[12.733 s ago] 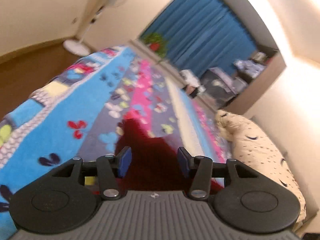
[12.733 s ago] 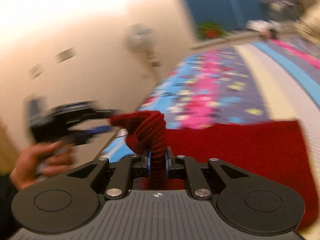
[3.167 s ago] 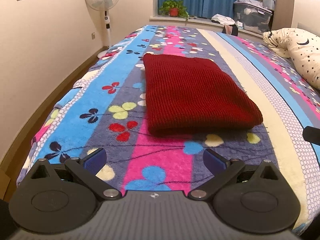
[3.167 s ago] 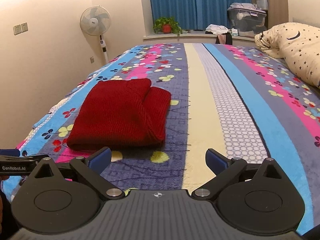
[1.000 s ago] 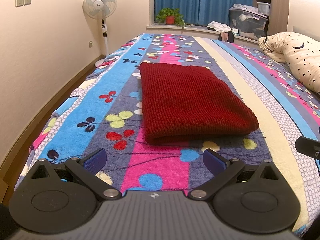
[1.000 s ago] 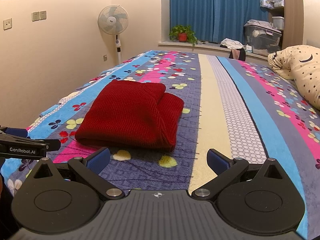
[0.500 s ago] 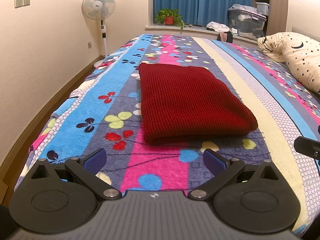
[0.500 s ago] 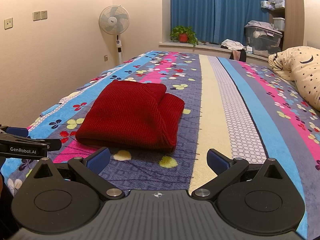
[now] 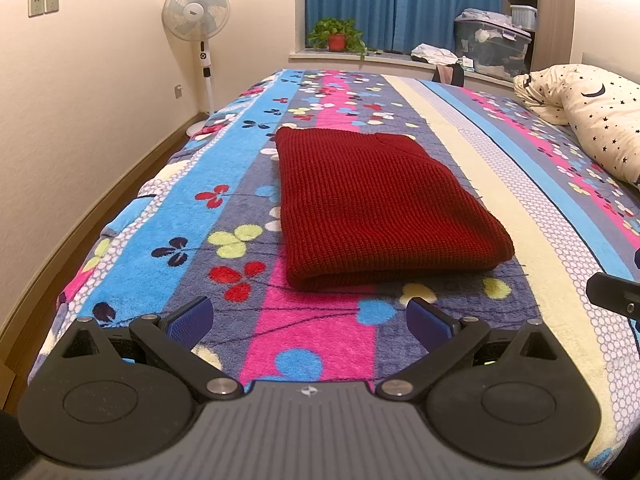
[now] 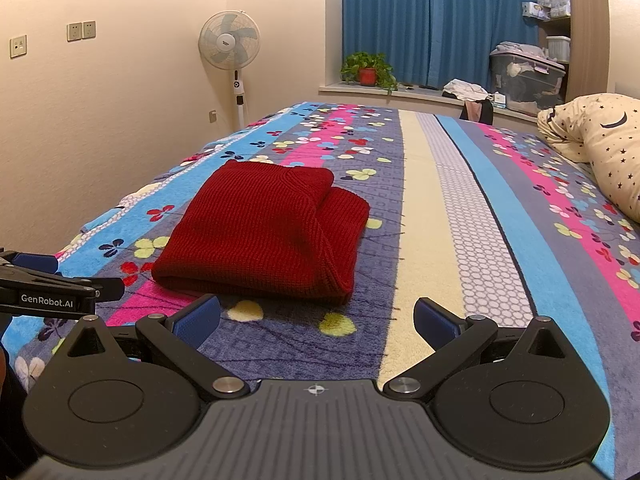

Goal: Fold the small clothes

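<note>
A dark red knit sweater (image 9: pixel 376 200) lies folded into a neat rectangle on the flowered bedspread (image 9: pixel 224 184). It also shows in the right wrist view (image 10: pixel 268 232), left of centre. My left gripper (image 9: pixel 310 320) is open and empty, held back from the sweater's near edge. My right gripper (image 10: pixel 316 318) is open and empty, near the sweater's right front corner and apart from it. The left gripper shows at the left edge of the right wrist view (image 10: pixel 60 288).
A star-print pillow (image 9: pixel 596 120) lies at the bed's right side. A standing fan (image 9: pixel 198 16) is by the left wall. A potted plant (image 9: pixel 336 36), storage boxes (image 9: pixel 492 46) and blue curtains are at the far end. The bed's left edge drops to the floor.
Both grippers have drawn back slightly and risen a little over the last second. The sweater has not moved. Much earlier it was held up and being folded; both grippers have since let go.
</note>
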Demonstrator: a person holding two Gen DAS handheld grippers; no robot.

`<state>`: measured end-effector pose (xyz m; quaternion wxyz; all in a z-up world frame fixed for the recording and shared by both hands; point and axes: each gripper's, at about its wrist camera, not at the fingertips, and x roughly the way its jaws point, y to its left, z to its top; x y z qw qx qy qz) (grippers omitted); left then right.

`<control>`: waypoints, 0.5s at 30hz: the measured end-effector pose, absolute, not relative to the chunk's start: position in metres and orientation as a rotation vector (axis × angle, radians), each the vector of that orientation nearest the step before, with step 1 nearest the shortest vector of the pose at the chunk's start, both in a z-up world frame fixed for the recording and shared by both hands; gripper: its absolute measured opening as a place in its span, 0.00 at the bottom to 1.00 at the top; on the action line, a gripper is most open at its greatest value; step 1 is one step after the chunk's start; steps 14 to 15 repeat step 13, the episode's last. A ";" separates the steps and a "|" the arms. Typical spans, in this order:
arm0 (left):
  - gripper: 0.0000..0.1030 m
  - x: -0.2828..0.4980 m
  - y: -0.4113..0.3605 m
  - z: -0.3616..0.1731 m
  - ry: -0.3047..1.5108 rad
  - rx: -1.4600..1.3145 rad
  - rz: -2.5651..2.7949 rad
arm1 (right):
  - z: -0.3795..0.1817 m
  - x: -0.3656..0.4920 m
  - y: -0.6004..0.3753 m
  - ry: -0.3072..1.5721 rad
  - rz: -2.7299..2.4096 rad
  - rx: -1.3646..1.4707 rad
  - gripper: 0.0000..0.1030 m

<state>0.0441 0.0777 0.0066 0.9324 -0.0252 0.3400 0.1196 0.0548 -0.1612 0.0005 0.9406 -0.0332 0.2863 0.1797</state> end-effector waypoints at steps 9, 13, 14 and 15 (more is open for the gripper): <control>1.00 0.044 0.077 0.006 0.695 -0.051 0.243 | 0.000 0.055 -0.160 0.583 0.365 -0.068 0.99; 1.00 0.046 0.075 0.008 0.695 -0.051 0.243 | 0.000 0.055 -0.161 0.584 0.366 -0.069 0.99; 1.00 0.046 0.075 0.008 0.695 -0.051 0.243 | 0.000 0.055 -0.161 0.584 0.366 -0.069 0.99; 1.00 0.046 0.075 0.008 0.695 -0.051 0.243 | 0.000 0.055 -0.161 0.584 0.366 -0.069 0.99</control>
